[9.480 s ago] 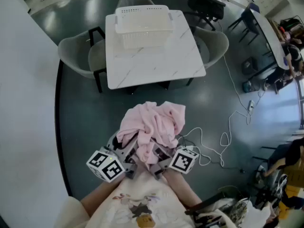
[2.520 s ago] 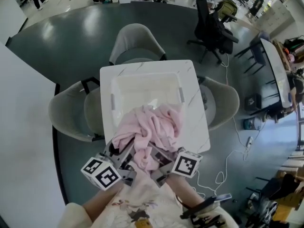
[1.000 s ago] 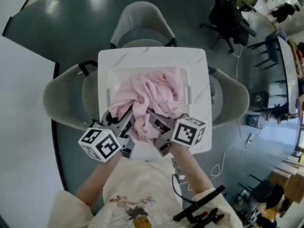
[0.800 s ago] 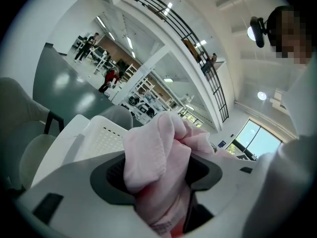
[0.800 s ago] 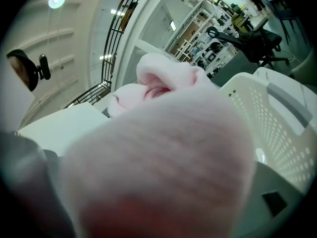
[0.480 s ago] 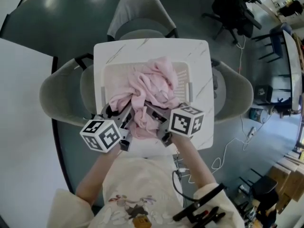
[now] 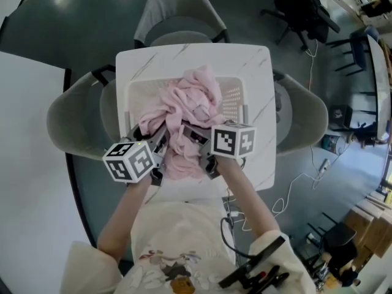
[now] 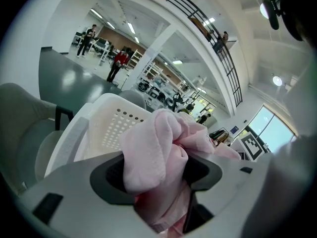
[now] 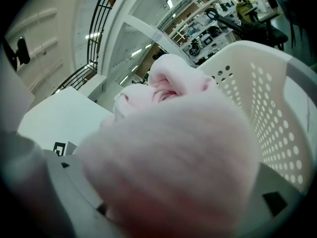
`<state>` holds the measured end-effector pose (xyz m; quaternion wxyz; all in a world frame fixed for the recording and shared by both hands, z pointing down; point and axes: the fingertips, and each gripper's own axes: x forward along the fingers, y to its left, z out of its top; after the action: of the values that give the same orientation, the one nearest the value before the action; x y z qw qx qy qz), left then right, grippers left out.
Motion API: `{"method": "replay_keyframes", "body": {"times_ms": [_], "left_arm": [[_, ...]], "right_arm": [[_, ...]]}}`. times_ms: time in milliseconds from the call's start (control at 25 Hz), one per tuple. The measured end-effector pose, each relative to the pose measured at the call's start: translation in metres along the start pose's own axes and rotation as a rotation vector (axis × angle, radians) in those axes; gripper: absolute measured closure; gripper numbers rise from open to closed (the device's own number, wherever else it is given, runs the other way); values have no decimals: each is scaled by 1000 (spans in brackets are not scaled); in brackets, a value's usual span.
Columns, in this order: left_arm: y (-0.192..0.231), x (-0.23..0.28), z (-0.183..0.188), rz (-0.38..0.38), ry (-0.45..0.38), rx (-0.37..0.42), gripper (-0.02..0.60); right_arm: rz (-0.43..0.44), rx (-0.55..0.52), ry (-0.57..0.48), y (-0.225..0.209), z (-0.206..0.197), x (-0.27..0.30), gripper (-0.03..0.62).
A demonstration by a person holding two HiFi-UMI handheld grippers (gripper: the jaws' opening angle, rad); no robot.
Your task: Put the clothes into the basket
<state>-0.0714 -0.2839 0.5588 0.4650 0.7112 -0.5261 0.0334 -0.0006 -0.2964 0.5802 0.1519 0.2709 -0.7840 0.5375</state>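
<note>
Here, at mid-frame in the head view, the left gripper (image 7: 154,150) and right gripper (image 7: 197,147) each have jaws clamped on the crumpled pink fleecy clothes (image 7: 184,106). The clothes sit over the mouth of the white perforated plastic basket (image 7: 236,100) on the white marbled table (image 7: 257,54). It looks best to sink the bundle below the rim, then part both jaws together.

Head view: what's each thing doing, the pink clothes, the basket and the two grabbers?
pink clothes: bunched up, hanging over the basket's opening.
basket: upright on the table.
left gripper: shut on the pink clothes.
right gripper: shut on the pink clothes.
</note>
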Motion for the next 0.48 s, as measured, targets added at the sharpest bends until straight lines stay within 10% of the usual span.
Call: {"method": "replay_keyframes", "body": {"times_ms": [480], "left_arm": [[38,45,-19,73,157,44,293]], "right_arm": [[-93,80,115,-49,-8,32,201]]}}
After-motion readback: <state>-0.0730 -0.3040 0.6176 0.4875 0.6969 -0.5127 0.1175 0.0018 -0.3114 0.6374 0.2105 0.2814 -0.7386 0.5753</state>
